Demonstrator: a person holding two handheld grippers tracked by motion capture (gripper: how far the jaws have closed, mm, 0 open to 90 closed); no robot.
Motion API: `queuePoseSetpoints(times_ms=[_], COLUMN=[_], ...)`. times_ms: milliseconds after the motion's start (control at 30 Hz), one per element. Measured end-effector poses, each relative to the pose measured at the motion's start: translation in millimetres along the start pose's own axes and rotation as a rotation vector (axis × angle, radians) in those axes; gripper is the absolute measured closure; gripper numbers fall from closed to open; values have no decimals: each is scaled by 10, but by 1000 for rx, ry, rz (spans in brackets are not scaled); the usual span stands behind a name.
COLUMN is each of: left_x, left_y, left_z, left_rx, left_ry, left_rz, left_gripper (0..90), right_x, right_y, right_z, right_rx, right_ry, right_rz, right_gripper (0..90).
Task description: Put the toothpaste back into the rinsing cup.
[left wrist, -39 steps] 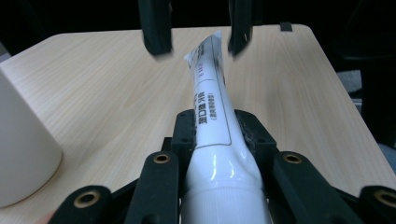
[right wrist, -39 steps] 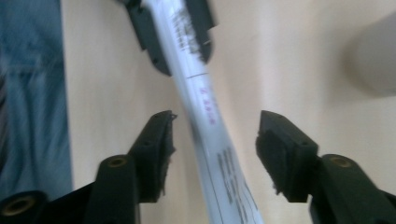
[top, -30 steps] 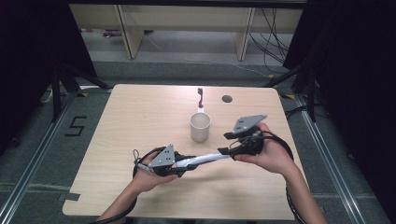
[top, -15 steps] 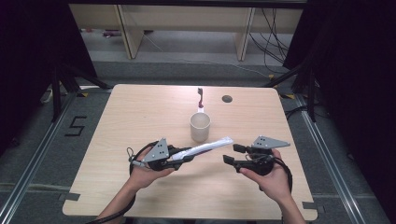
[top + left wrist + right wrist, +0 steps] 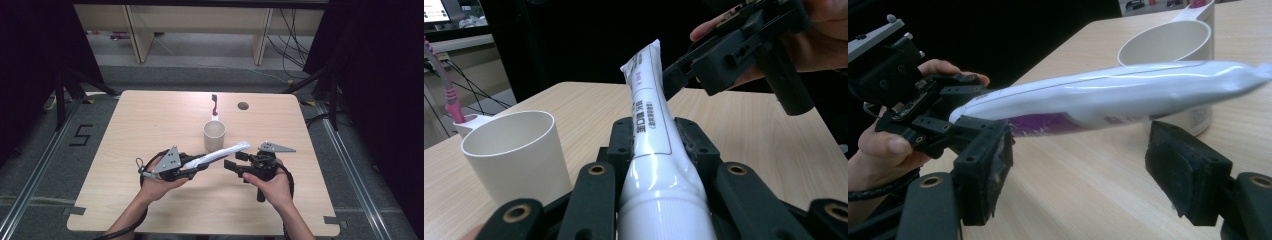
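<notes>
Left gripper (image 5: 197,167) is clamped tight on the white plastic toothpaste tube (image 5: 225,151), down near its capped end, you can see both black pads squeezing it in the left gripper view (image 5: 659,145). The tube sticks out over the pale wooden table (image 5: 150,120), slanting up to the right, its crimped tail just in front of the cream plastic cup (image 5: 214,136). A pink-handled toothbrush (image 5: 215,106) lies behind that cup. Now the right gripper (image 5: 231,165): jaws apart, just been opening, nothing pressed between them; in the right gripper view the tube (image 5: 1108,97) runs across above the gap. A second ago the right gripper was up at the tube's tail; it has let go and dropped lower, nearer the person.
</notes>
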State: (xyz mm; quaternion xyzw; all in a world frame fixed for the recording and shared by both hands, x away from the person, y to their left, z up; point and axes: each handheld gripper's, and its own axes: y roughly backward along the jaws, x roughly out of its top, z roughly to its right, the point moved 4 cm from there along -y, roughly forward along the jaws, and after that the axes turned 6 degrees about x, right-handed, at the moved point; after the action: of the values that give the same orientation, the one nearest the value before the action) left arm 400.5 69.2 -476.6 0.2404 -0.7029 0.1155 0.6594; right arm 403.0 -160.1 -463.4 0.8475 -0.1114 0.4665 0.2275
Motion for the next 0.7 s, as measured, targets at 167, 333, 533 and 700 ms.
queuePoseSetpoints(times_ms=[167, 333, 533, 700], left_x=[15, 28, 31, 19], left_y=[-14, -20, -31, -44], left_z=[17, 19, 27, 34], left_rx=[-4, 2, 12, 29], left_ry=[1, 12, 10, 11], left_rz=[11, 28, 48, 50], left_gripper=[707, 706, 704, 702], right_x=[12, 44, 110, 150], right_y=[-77, -126, -173, -177], right_z=[-18, -31, 11, 14], right_rx=[13, 30, 31, 28], right_ry=[-37, -101, -100, -136], right_rz=[-1, 29, 65, 63], right_gripper=[271, 269, 266, 266])
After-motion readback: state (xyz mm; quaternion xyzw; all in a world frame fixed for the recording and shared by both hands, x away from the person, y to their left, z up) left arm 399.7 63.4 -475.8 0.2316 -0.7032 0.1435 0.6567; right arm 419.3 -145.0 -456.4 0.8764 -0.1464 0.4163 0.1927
